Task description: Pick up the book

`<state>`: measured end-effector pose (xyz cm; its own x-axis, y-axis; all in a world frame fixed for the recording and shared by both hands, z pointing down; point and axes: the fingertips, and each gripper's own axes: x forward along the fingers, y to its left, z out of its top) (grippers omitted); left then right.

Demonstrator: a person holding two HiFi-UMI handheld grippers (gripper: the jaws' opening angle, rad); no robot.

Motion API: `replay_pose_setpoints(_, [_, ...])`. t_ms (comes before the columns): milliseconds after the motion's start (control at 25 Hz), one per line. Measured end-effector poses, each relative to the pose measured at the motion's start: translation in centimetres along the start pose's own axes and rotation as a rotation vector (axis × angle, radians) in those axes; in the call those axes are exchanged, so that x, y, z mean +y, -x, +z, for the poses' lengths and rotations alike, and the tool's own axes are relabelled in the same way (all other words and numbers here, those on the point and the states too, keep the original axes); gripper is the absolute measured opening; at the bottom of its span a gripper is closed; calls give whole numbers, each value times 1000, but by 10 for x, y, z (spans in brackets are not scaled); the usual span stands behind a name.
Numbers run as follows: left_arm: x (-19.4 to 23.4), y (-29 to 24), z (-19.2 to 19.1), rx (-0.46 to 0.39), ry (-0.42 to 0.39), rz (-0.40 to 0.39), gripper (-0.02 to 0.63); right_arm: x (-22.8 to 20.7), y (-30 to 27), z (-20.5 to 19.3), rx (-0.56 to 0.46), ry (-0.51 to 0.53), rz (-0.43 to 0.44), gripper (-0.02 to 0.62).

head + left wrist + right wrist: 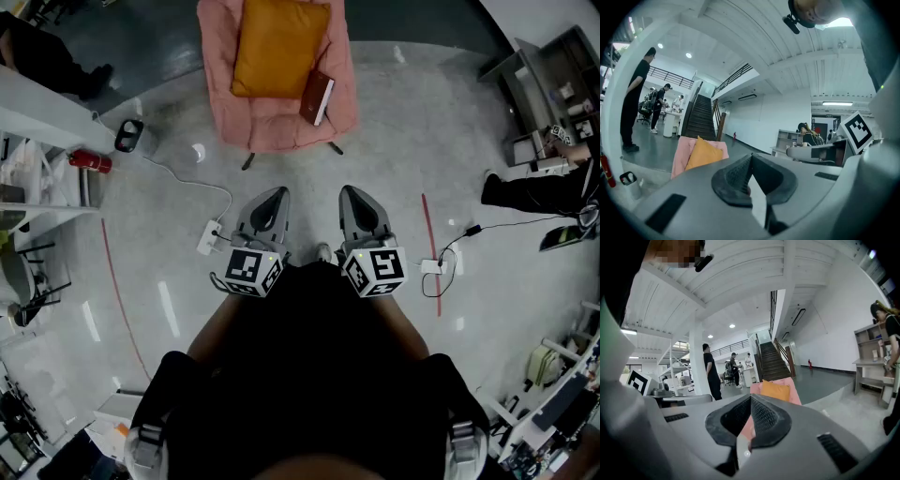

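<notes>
My left gripper (277,193) and right gripper (350,191) are side by side, about level, in front of my dark clothes. Both are closed tip to tip with nothing between them; each gripper view shows only a thin gap below the meeting tips. They point across the floor (403,131) at a pink chair (217,66) on the far side, well apart from both. An orange cushion (279,45) fills the seat. The book (317,98), dark red with pale page edges, leans on edge at the cushion's right side, inside the chair's right arm. The floor is pale, glossy grey and catches the ceiling lights; beyond the chair it turns darker. Near my left gripper lies a white power strip (208,236), and its cable (187,178) runs off to the left. A red line (431,234) marks the floor to the right, and another curves along the left. A desk (544,70) stands at the far right, with a seated person's legs (525,194) below it. In the left gripper view the room is a high white hall, with dark stairs (699,119) behind the chair and people standing (633,103) on the left.
</notes>
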<state>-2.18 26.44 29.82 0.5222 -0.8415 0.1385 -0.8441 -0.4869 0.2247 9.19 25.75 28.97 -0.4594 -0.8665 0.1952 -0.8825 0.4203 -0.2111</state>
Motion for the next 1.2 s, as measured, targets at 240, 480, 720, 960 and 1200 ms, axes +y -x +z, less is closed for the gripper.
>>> replay_pose_setpoints(240, [4, 0, -4, 10, 3, -7, 9, 3, -4, -2, 4, 0, -2, -8])
replay_pose_setpoints(480, [13, 2, -2, 8, 7, -10, 8, 8, -11, -4, 10, 4, -10, -8])
replay_pose_setpoints(720, [27, 10, 0, 6, 6, -12, 8, 20, -20, -2, -5, -17, -17, -8])
replay_pose_setpoints(960, [57, 23, -3, 21, 19, -20, 8, 42, -35, -5, -6, -13, -46, -8])
replay_pose_setpoints(1200, [82, 39, -4, 15, 7, -58, 8, 62, -46, -10, -15, -11, -98, -7])
